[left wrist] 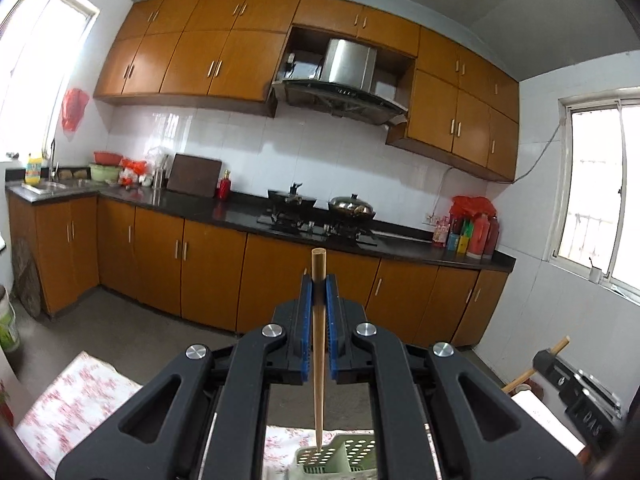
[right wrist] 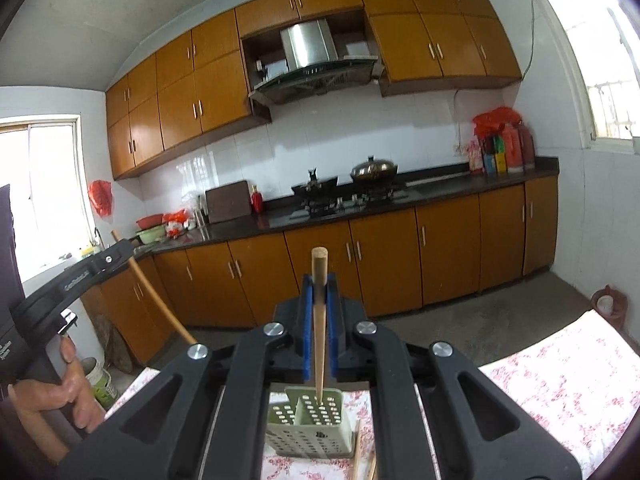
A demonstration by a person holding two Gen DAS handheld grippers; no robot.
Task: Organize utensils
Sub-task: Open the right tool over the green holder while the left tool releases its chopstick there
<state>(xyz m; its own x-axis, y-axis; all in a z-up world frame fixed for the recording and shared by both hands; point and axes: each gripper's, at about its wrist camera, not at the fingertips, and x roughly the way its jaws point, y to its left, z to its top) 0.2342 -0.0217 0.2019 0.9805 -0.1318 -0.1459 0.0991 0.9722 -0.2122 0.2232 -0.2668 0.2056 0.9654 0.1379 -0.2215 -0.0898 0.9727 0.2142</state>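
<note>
Both grippers, left point(left wrist: 319, 292) and right point(right wrist: 319, 292), are clamped on upright chopsticks point(left wrist: 318, 344) above the near green holder point(right wrist: 310, 420).

Surface: table covered by a white cloth with pink floral print point(right wrist: 560, 392), filling the lower right and bottom centre of the right wrist view; lower left and bottom centre in the left wrist view point(left wrist: 76, 396).

On it: one pale green perforated plastic utensil caddy point(right wrist: 308, 420), upright, divided into compartments, bottom centre. Just right of its base, two light wooden chopsticks point(right wrist: 362, 460) lying on the cloth, partly hidden.
</note>
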